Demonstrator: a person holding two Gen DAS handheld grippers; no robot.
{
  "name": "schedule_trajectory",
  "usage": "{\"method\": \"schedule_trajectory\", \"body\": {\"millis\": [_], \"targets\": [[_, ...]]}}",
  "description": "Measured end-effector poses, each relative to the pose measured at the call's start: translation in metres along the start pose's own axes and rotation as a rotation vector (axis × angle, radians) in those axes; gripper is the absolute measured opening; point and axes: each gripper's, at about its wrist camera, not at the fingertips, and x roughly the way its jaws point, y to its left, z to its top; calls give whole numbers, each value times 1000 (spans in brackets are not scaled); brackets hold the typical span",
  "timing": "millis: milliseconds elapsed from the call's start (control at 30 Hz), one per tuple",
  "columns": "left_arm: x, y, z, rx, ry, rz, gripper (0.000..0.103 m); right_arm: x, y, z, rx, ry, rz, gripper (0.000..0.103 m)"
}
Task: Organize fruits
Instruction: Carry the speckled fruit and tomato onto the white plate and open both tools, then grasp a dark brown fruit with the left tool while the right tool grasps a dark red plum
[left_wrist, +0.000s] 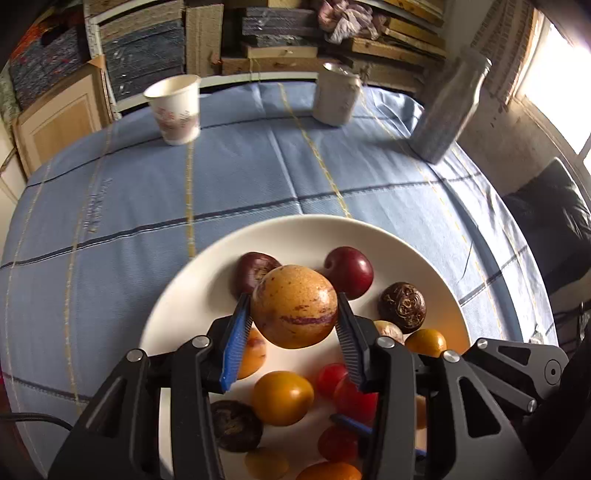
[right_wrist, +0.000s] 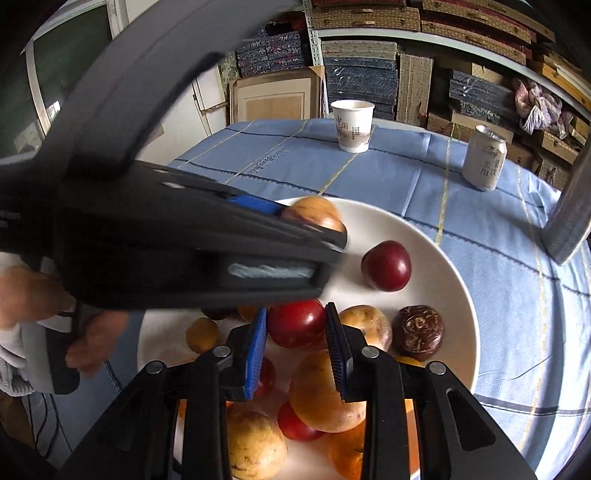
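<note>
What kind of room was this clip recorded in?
Probably a storeroom doubling as living space: stacked blue patterned boxes on shelves, bare wooden planks, and a blue checked tablecloth over the table.

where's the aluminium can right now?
The can stands upright on the blue tablecloth at the table's far edge, beyond the plate, to the right of the paper cup in both wrist views.
</note>
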Motion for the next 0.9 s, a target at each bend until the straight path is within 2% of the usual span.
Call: {"method": "schedule_trajectory", "body": {"millis": [67,133,167,267,367,600,667,900], "targets": [[9,-3,-1,11,17,-6,44,0,-1,-1,4,-7,7,33],[15,-4,-3,12,34,-13,44,-2,-2,-2,6,-19,4,47],[17,-4,-4,9,40,-18,45,-3,-3,-3,9,-25,3,48],[18,-4,-6,9,36,-30,54,-2,-5,-5,21,-15,8,50],[13,-7,-4,21,19,-14,70,-6,-5,-6,32,-15,7,52],[-23,-3,-3,-11,-47,0,70,-41,-10,-5,57,-61,-29,54],[-37,0,-7,-21,-65,11,74,-58,-11,-7,74,-83,-45,57],[-80,8,-50,-46,-89,45,77,-110,-10,-27,140,-135,-90,68]]}}
